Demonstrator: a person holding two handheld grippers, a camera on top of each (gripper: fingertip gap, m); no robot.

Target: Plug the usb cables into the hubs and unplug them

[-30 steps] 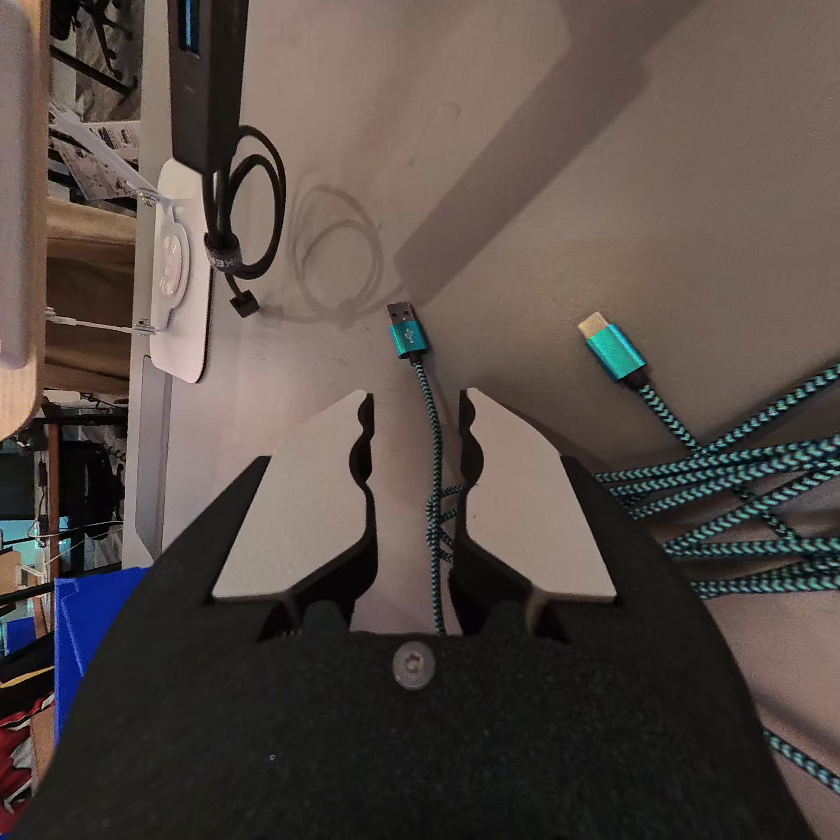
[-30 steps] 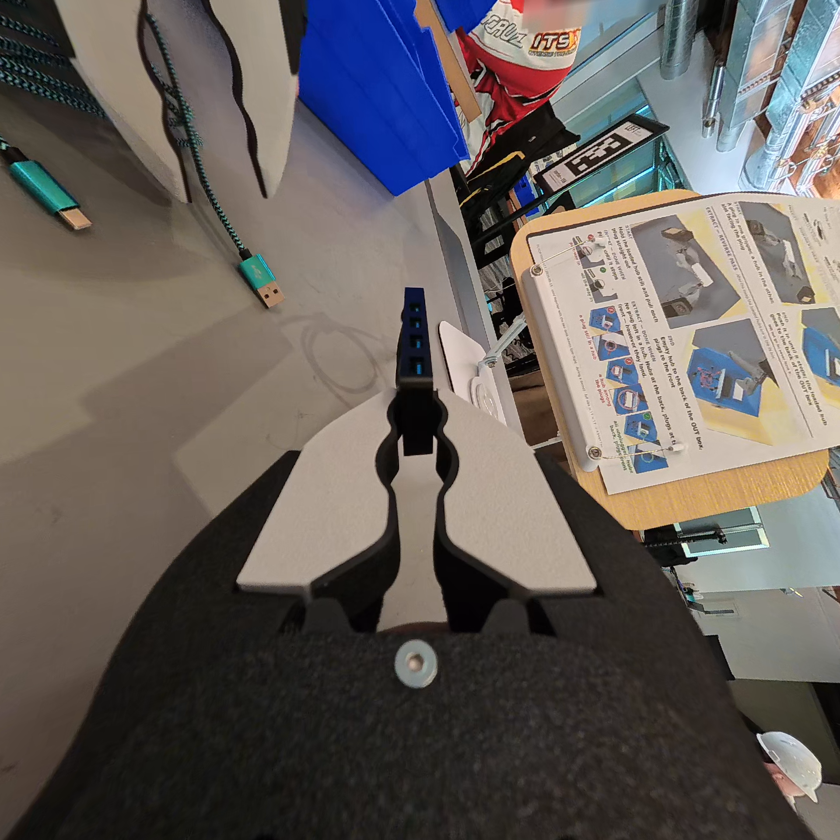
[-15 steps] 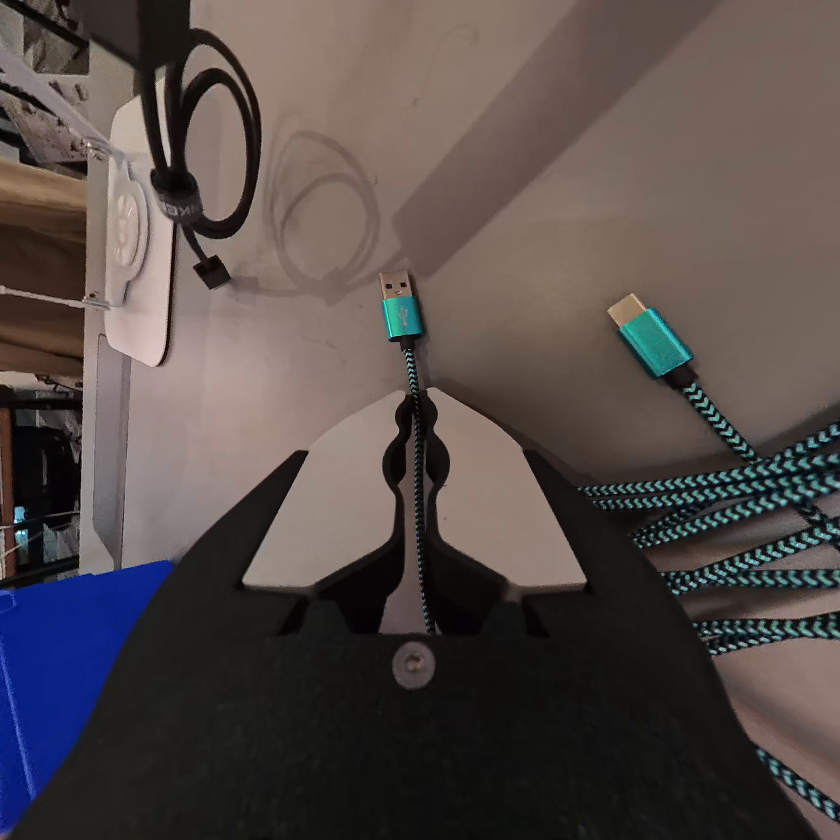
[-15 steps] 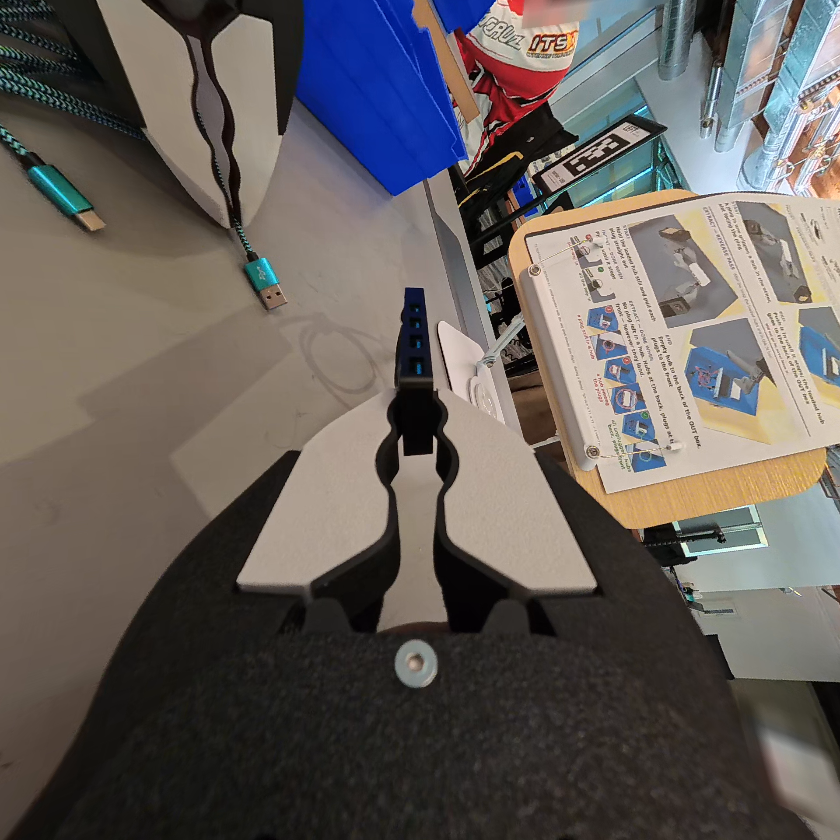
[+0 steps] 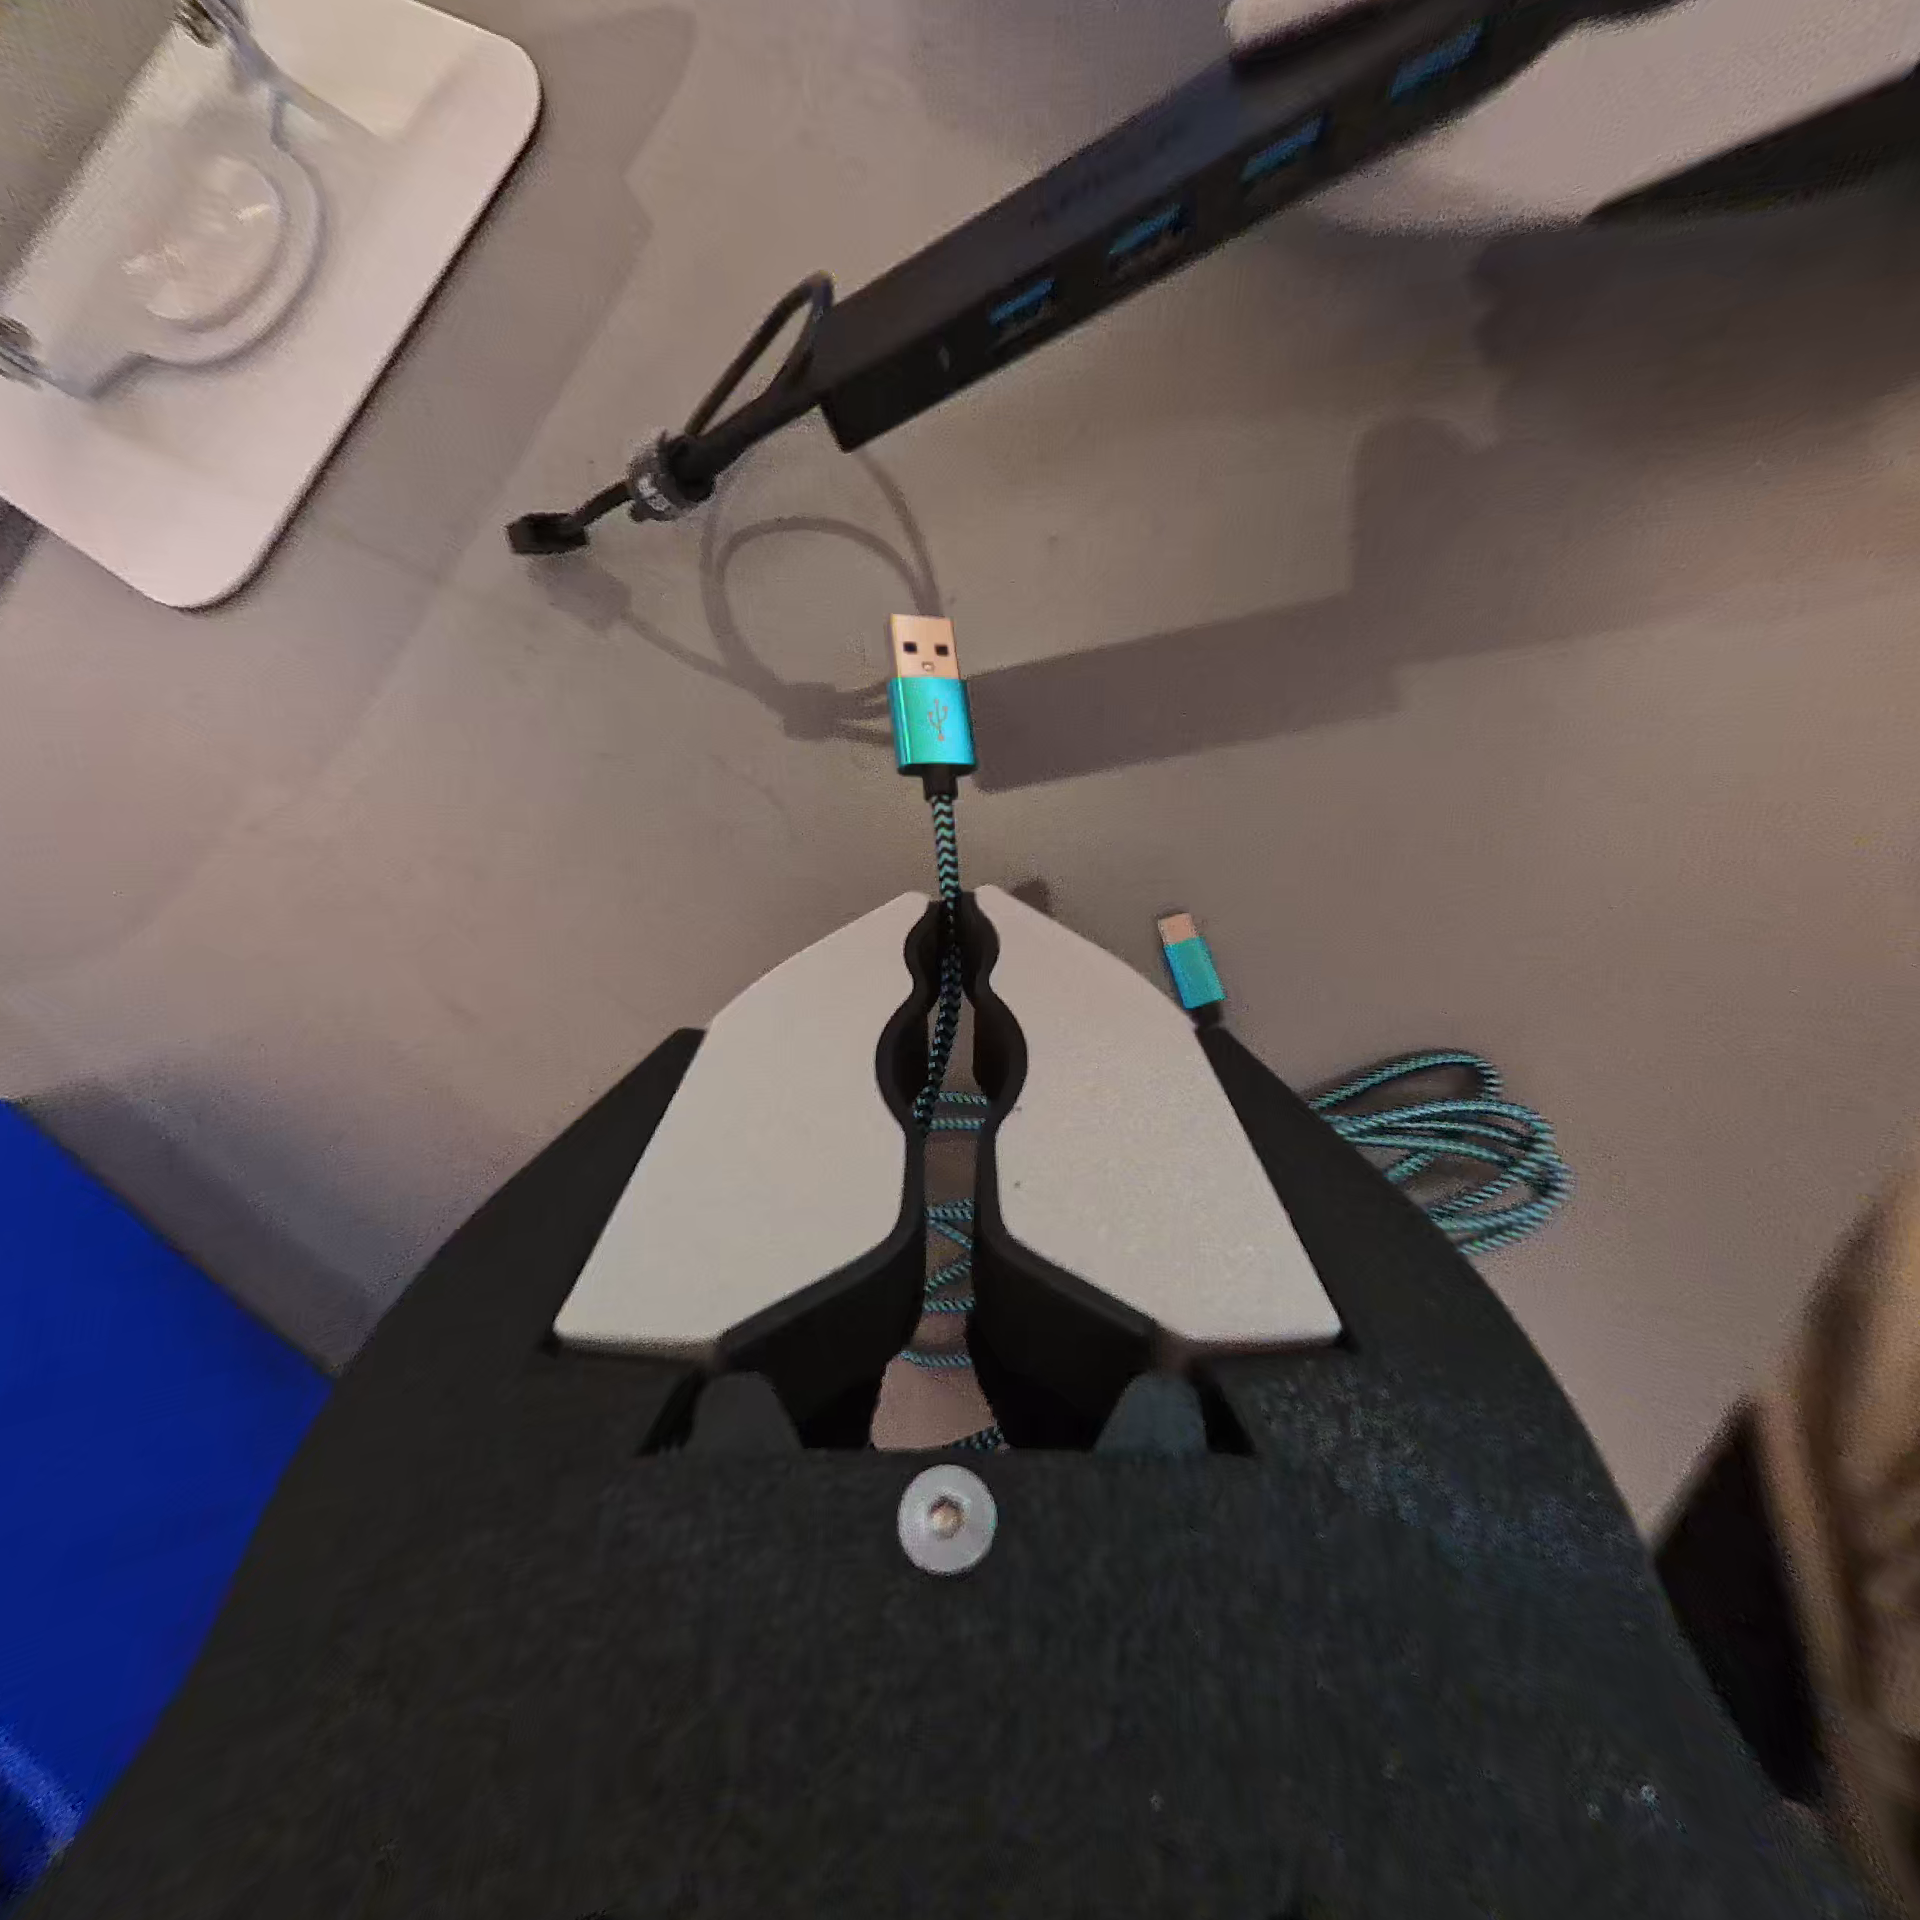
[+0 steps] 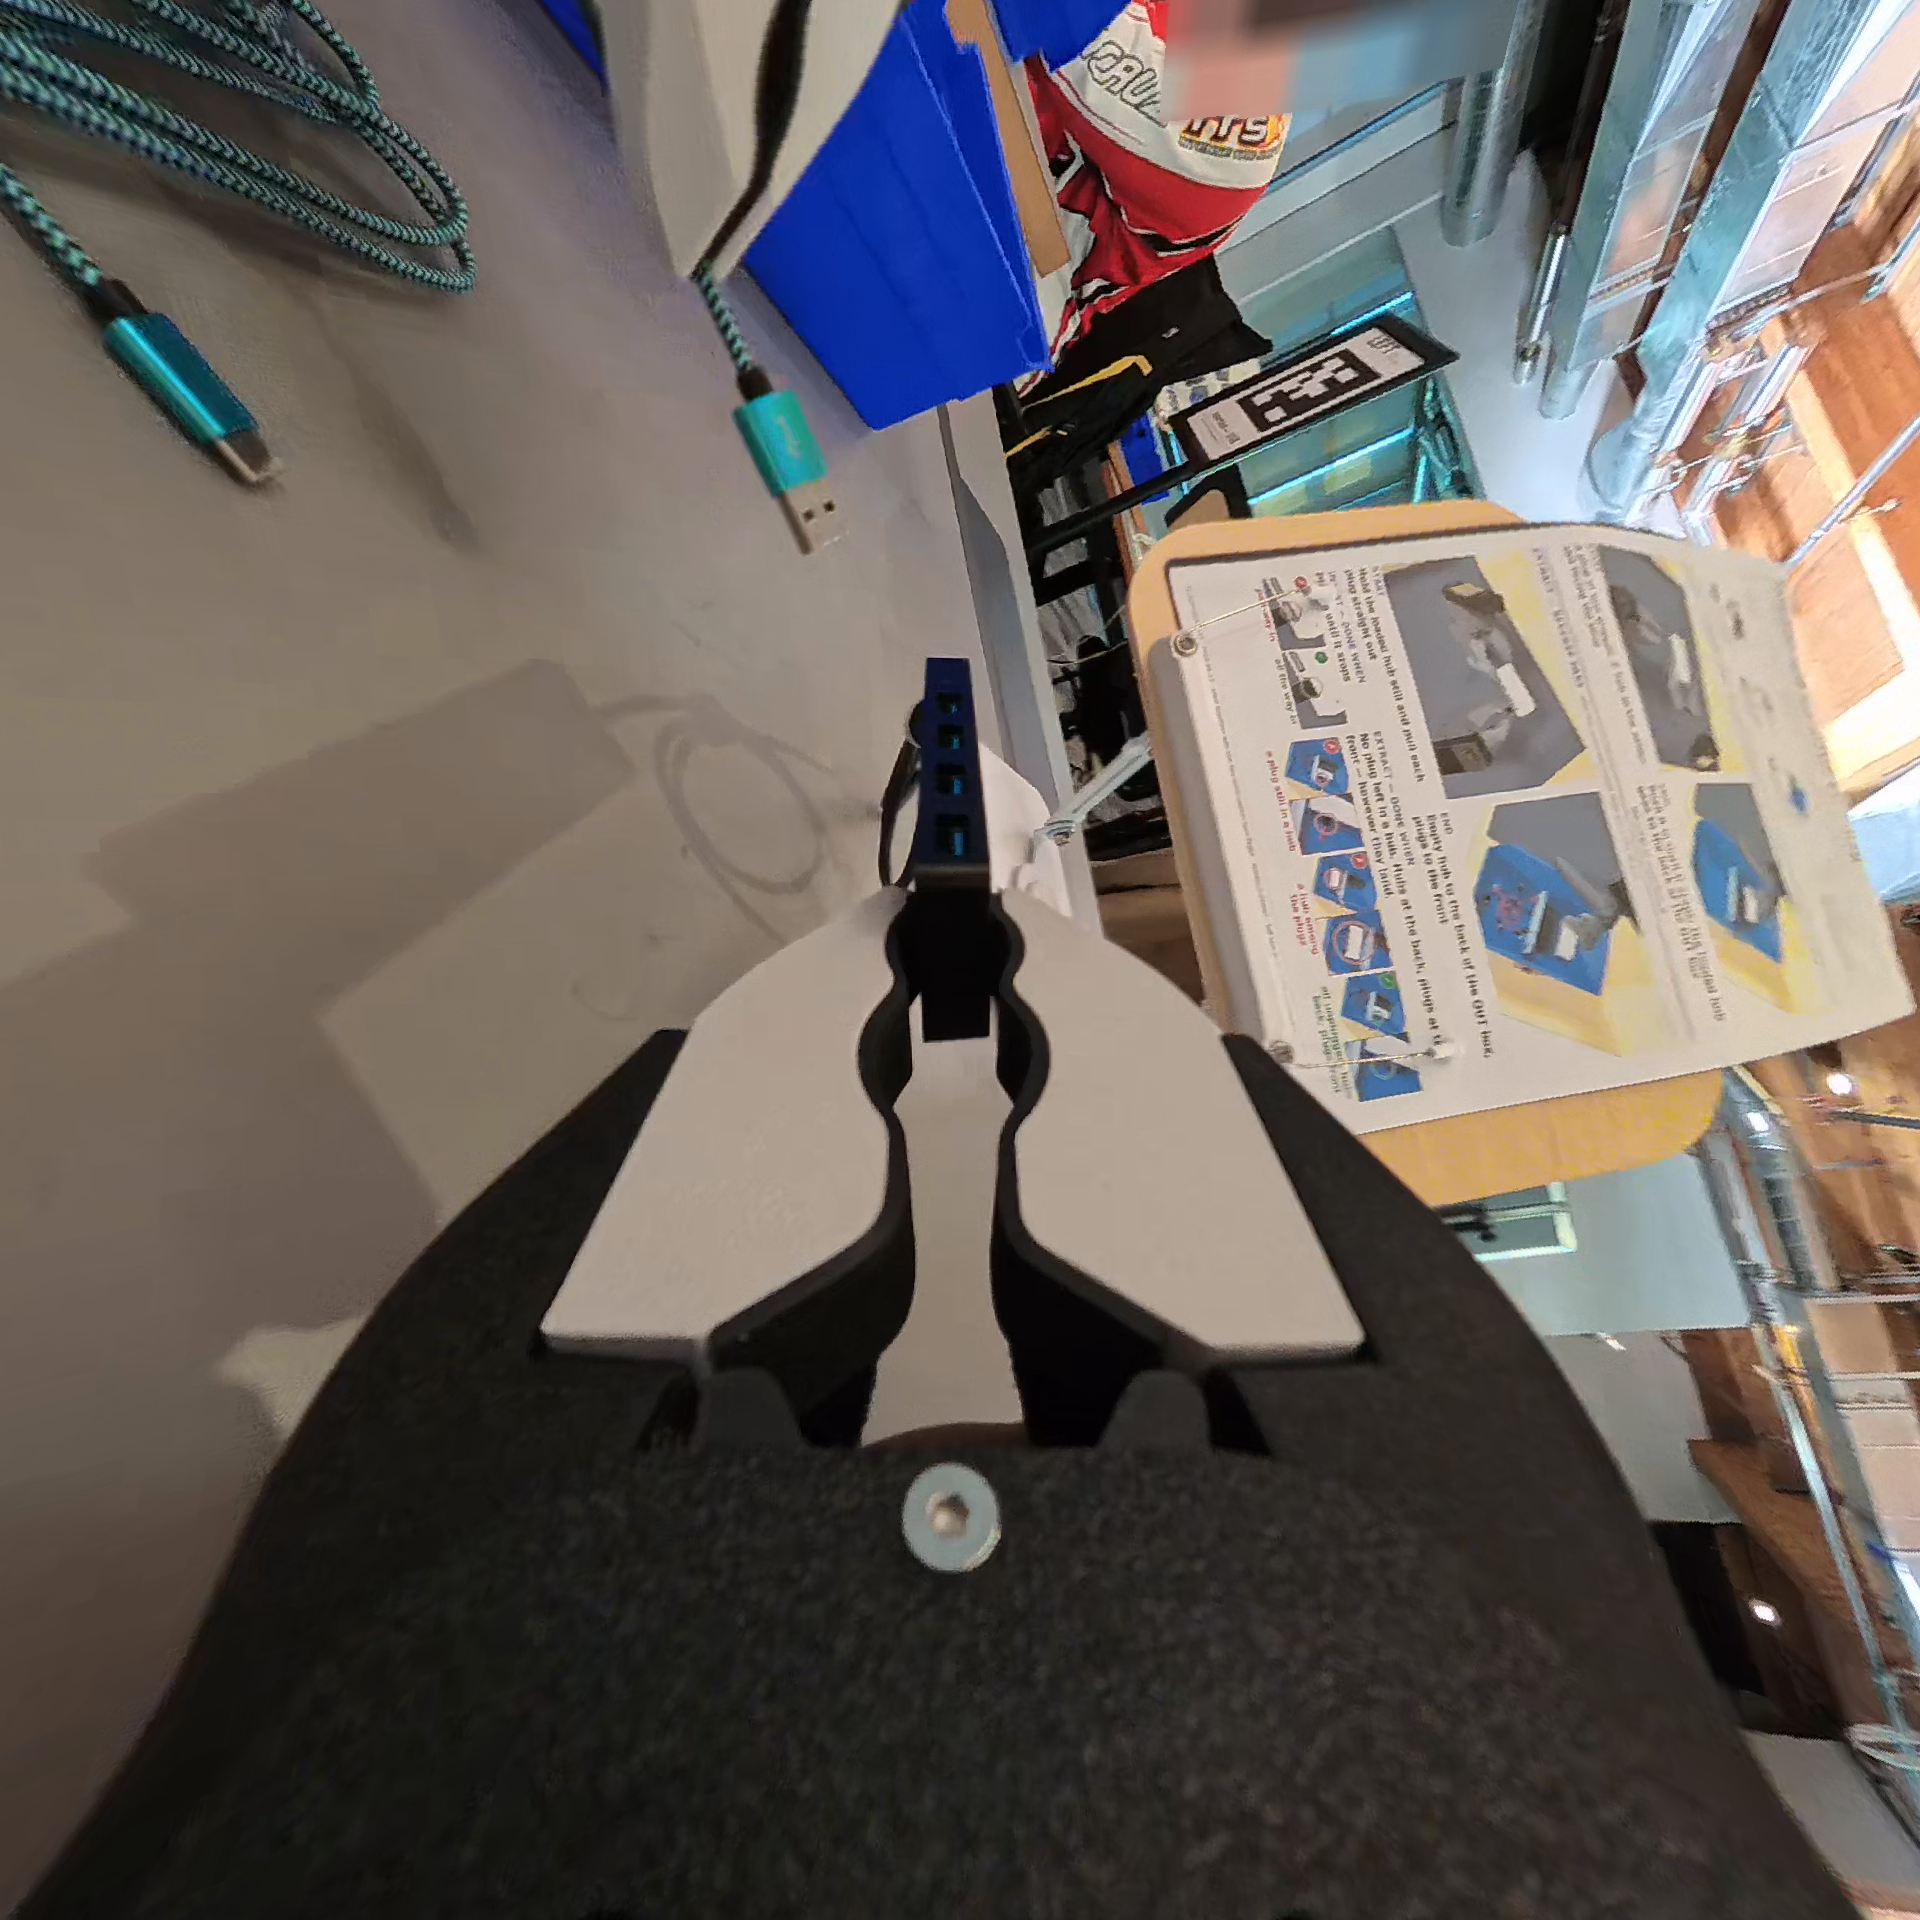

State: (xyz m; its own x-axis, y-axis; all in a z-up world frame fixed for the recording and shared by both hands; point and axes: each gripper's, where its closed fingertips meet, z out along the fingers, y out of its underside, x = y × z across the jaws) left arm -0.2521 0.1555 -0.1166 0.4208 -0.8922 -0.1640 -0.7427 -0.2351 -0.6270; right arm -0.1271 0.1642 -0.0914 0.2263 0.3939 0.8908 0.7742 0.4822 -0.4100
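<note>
The cable is braided teal-and-black cloth; its plug has a satin teal metal shell and bare metal tip. The hub looks matt black plastic. The table is smooth, matt grey. The far board is pale wood under printed paper.

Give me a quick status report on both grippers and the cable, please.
Left gripper shut on teal cable, USB-A plug lifted, unplugged. Right gripper shut on black hub, ports empty. Nothing between plug and hub.

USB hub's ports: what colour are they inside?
Blue, on the black USB hub; clearest in the left wrist view.
</note>
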